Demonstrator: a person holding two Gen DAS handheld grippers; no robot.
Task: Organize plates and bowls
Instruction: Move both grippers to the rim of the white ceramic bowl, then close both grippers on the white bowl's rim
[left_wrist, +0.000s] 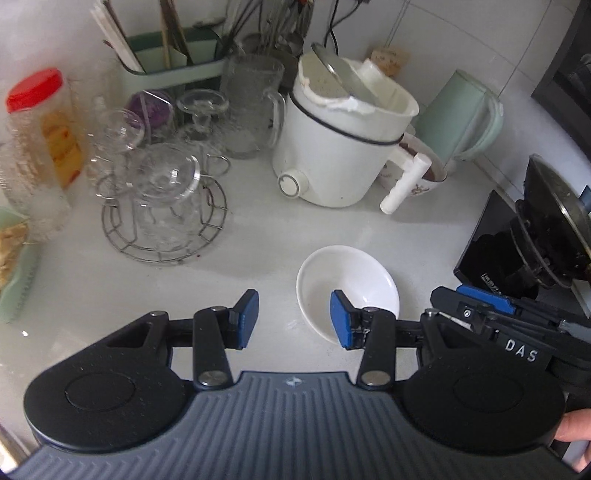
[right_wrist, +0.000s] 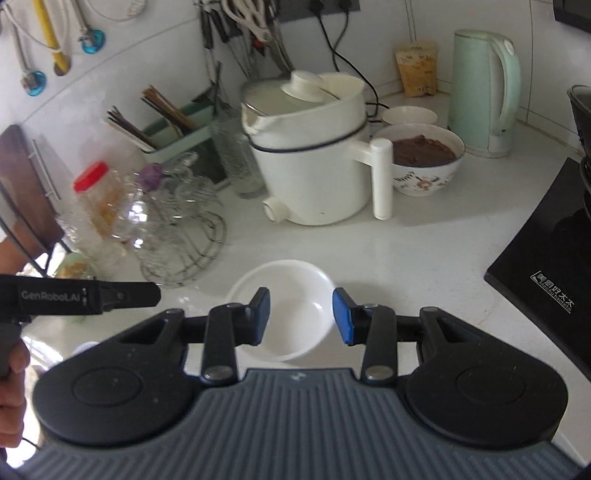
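One white bowl (right_wrist: 284, 310) sits on the counter (right_wrist: 406, 251), upright, mouth up. It's round, so no long axis to call. Electric pot (right_wrist: 310, 155) stands at 12 o'clock from it, glass rack (right_wrist: 181, 236) at 10, black cooktop (right_wrist: 543, 258) at 3. Right gripper (right_wrist: 301, 317) hangs over the bowl, jaws part open, holding nothing. Left gripper (left_wrist: 293, 319) is just off the bowl's 9 o'clock rim, part open, empty, one finger pad (left_wrist: 341, 319) over the rim.

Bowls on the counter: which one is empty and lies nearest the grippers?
The plain white bowl in the open counter area, right before the right gripper. The patterned bowl behind the white pot's handle holds a brown filling and stands farther back.
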